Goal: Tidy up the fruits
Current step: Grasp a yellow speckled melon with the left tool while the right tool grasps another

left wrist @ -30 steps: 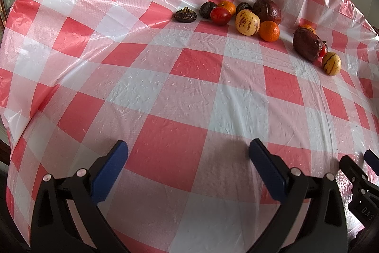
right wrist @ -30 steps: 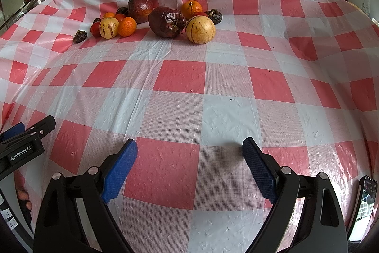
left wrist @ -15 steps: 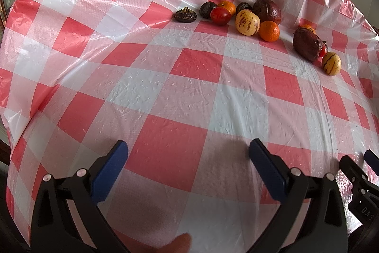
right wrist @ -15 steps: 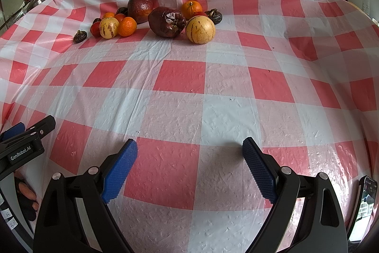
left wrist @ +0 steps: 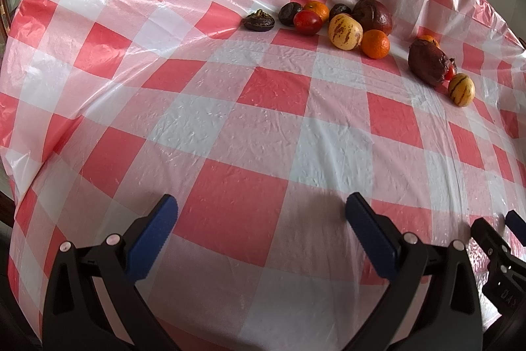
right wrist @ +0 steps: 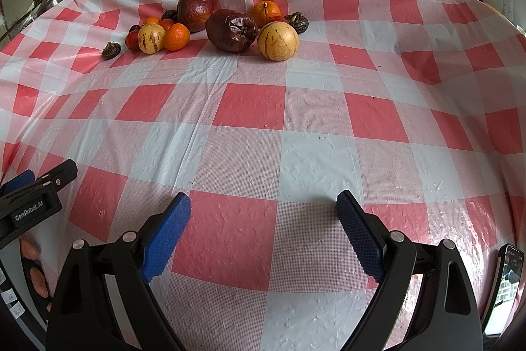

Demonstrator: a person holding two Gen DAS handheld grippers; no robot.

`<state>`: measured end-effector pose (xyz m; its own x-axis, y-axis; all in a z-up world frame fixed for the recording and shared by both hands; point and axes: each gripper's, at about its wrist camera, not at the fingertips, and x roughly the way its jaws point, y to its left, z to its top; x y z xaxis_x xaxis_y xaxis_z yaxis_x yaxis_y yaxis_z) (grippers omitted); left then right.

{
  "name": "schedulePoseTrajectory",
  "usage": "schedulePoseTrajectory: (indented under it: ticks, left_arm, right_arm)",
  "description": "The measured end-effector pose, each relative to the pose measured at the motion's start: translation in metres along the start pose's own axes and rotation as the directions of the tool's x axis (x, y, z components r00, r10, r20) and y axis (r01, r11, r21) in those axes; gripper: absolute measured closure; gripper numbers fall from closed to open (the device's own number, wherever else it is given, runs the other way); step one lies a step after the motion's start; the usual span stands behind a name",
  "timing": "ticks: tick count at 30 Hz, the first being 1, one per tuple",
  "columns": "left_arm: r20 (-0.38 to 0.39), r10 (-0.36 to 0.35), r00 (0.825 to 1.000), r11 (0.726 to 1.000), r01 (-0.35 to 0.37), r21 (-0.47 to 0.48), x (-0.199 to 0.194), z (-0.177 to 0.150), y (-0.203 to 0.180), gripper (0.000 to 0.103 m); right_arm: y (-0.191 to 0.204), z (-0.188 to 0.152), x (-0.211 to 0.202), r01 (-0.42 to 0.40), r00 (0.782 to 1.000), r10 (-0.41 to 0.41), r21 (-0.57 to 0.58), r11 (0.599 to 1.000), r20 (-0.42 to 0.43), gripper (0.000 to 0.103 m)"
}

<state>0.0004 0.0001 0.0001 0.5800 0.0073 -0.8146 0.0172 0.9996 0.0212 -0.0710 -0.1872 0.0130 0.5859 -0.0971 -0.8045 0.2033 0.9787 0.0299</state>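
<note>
Fruits lie at the far side of a red-and-white checked tablecloth [left wrist: 263, 94]. In the left wrist view a striped yellow melon [left wrist: 345, 31], an orange [left wrist: 375, 43], a red tomato [left wrist: 307, 21], a dark wrinkled fruit [left wrist: 430, 62] and a second striped melon [left wrist: 461, 88] show. In the right wrist view the wrinkled fruit [right wrist: 231, 30], a yellow melon [right wrist: 278, 41], an orange [right wrist: 176, 37] and a dark red round fruit [right wrist: 196, 8] show. My left gripper [left wrist: 261, 213] and right gripper [right wrist: 263, 209] are open, empty, low over the near cloth, far from the fruit.
A phone [right wrist: 504, 288] lies at the near right table edge. The left gripper's side [right wrist: 36, 196] shows at the left of the right wrist view. The right gripper's side [left wrist: 499, 245] shows at the right of the left wrist view. The cloth [right wrist: 250, 107] drops off at the left.
Neither gripper nor any fruit has moved. A fingertip that showed at the bottom of the left wrist view half a second ago is gone.
</note>
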Motion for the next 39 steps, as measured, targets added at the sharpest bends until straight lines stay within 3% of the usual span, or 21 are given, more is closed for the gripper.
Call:
schedulePoseTrajectory:
  ticks: [9, 14, 20, 23, 25, 28, 32, 34, 39]
  left_arm:
    - [-0.003, 0.000, 1.000, 1.000, 0.000, 0.001, 0.003, 0.002, -0.003, 0.001]
    - [-0.024, -0.013, 1.000, 1.000, 0.014, 0.020, 0.002, 0.003, 0.000, 0.001]
    - [-0.028, -0.013, 1.000, 0.998, 0.014, 0.061, 0.017, 0.024, 0.001, 0.001]
    - [-0.013, -0.033, 0.999, 0.997, 0.033, 0.074, 0.026, 0.042, -0.005, 0.011]
    - [-0.011, -0.052, 0.999, 0.997, 0.053, 0.058, 0.033, 0.055, -0.011, 0.019]
    - [0.002, -0.098, 0.995, 0.994, 0.098, 0.041, 0.041, 0.074, -0.025, 0.023]
    - [0.030, -0.099, 0.995, 0.994, 0.098, 0.047, 0.054, 0.101, -0.046, 0.031]
    - [0.020, -0.104, 0.994, 0.994, 0.103, 0.039, 0.064, 0.116, -0.050, 0.040]
    - [0.015, -0.079, 0.997, 0.992, 0.077, 0.104, 0.086, 0.144, -0.073, 0.043]
  right_arm:
    - [0.001, 0.003, 0.010, 0.005, 1.000, -0.005, -0.001, 1.000, -0.012, 0.016]
    - [-0.006, 0.041, 0.039, 0.034, 0.999, -0.033, 0.044, 0.998, -0.021, 0.016]
    - [-0.021, 0.082, 0.067, -0.046, 0.999, 0.046, 0.065, 0.997, -0.004, 0.016]
    - [-0.028, 0.099, 0.079, -0.078, 0.997, 0.078, 0.061, 0.995, 0.001, 0.017]
    - [-0.030, 0.111, 0.087, -0.074, 0.997, 0.074, 0.055, 0.996, 0.009, 0.023]
    - [-0.029, 0.128, 0.098, -0.053, 0.999, 0.053, 0.029, 0.998, 0.010, 0.029]
    - [-0.022, 0.140, 0.108, -0.027, 1.000, 0.028, -0.034, 0.999, 0.011, 0.037]
    - [-0.021, 0.142, 0.107, -0.039, 0.999, 0.040, -0.043, 0.998, 0.022, 0.058]
    - [-0.037, 0.136, 0.098, -0.065, 0.997, 0.063, 0.042, 0.997, 0.039, 0.057]
